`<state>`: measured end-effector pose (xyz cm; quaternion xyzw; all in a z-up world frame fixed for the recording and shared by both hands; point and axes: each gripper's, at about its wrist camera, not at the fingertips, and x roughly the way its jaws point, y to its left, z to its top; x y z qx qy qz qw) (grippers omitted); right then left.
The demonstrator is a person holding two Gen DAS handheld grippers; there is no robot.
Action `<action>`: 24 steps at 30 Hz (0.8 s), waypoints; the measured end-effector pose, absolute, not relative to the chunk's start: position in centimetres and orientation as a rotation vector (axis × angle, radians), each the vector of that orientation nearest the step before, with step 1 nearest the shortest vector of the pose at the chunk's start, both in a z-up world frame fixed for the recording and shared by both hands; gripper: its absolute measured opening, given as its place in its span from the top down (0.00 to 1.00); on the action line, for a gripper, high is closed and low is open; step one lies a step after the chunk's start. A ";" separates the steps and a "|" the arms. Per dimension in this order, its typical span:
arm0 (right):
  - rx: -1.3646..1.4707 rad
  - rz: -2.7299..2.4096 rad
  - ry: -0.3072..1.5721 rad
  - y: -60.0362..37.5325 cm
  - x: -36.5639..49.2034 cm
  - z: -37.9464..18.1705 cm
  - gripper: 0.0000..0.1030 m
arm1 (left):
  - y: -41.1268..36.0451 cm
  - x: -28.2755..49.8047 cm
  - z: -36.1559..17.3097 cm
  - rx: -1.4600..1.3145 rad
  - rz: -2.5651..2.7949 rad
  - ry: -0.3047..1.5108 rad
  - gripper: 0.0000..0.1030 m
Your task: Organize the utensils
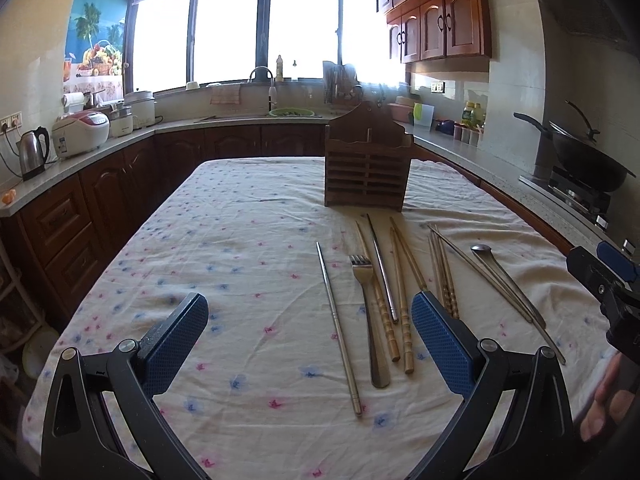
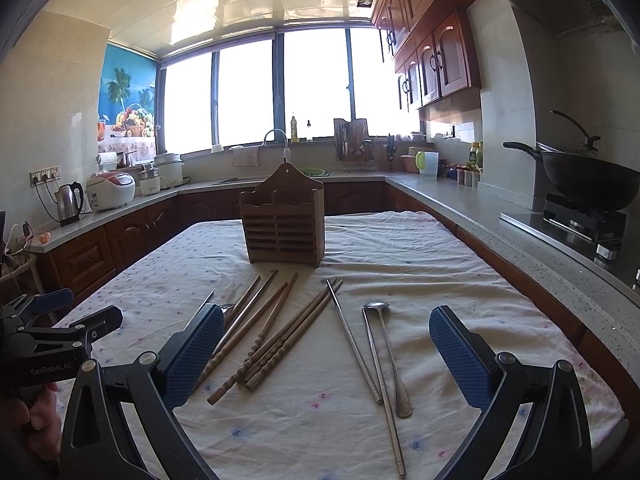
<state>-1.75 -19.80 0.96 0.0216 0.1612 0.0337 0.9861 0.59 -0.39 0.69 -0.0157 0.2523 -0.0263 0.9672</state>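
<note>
Two hand-held grippers hover low over the near edge of the tabletop (image 1: 248,240), each with its blue pads spread wide and nothing between them; the left hand-held gripper (image 1: 310,334) sits to the left, the right hand-held gripper (image 2: 326,354) to the right, and each shows at the edge of the other's view.

Just beyond them the utensils lie loose on the flowered cloth, nearly all with their long axes running near to far, fanning slightly; from left to right: a lone metal chopstick (image 1: 338,326), a fork (image 1: 368,312) with tines pointing far, a mix of wooden chopsticks (image 2: 276,340) and one more dark metal stick, then a pair of metal chopsticks (image 2: 360,350) and a spoon (image 2: 390,354) with its bowl at the far end.

The lone metal chopstick and the fork lie straight ahead between the left hand-held gripper's pads, so that hand looks nearer to them; the spoon and the metal pair lie straight ahead of the right one; since the handles point back toward the grippers, a pinch across a shaft would likely need the pads set crosswise to it.

Farther off, the wooden utensil holder (image 1: 368,164) stands upright near the middle of the tabletop, well apart from the utensils' near ends; nothing shows above its rim.
</note>
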 end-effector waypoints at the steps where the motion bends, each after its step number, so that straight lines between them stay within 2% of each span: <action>1: 0.045 0.072 0.329 -19.9 -1.6 1.0 0.00 | -0.3 0.9 0.7 -0.038 -0.061 0.520 0.00; 9: 0.076 0.108 0.409 -21.3 0.7 1.0 0.00 | -0.7 3.6 0.8 -0.062 -0.133 0.594 0.02; 17: 0.149 0.146 0.564 -23.5 5.1 0.5 0.02 | -2.0 8.3 0.5 -0.072 -0.213 0.700 0.21; 19: 0.164 0.158 0.594 -24.0 6.2 0.1 0.07 | -2.4 9.4 0.2 -0.074 -0.234 0.730 0.27; 24: 0.214 0.181 0.689 -25.7 9.3 -1.0 0.30 | -3.1 12.4 -1.3 -0.102 -0.278 0.827 0.41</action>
